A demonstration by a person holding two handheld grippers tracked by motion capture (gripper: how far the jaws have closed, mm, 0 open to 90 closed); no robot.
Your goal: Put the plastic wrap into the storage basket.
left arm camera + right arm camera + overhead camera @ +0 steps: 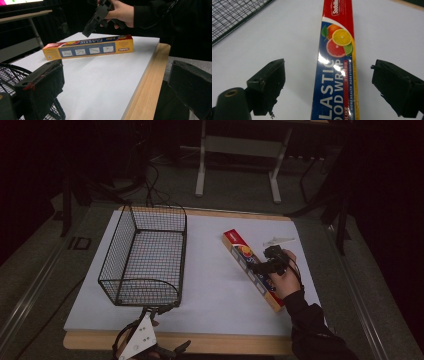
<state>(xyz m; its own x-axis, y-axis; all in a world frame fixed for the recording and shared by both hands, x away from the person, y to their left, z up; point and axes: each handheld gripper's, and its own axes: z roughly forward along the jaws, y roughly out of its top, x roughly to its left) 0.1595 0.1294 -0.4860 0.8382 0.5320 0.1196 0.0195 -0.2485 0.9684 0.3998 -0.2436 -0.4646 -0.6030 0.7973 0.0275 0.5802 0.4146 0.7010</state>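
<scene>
Left gripper (150, 347): held at the near edge, jaws wide, nothing between them.
Basket (145, 255): set far left.
Box (252, 267): laid right of centre, long axis running far-left to near-right.
Right gripper (327, 87): poised over it, jaws spread wide astride its width.
Left gripper view: box's side panel is revealed.

In the high view, the left gripper (150, 347) is cut by the bottom edge, and the hand (285, 281) covers part of the box (239, 251) at lower right. In the right gripper view, the box (336, 75) runs out of the frame at top and bottom. The small print on it is too blurred to read.
</scene>
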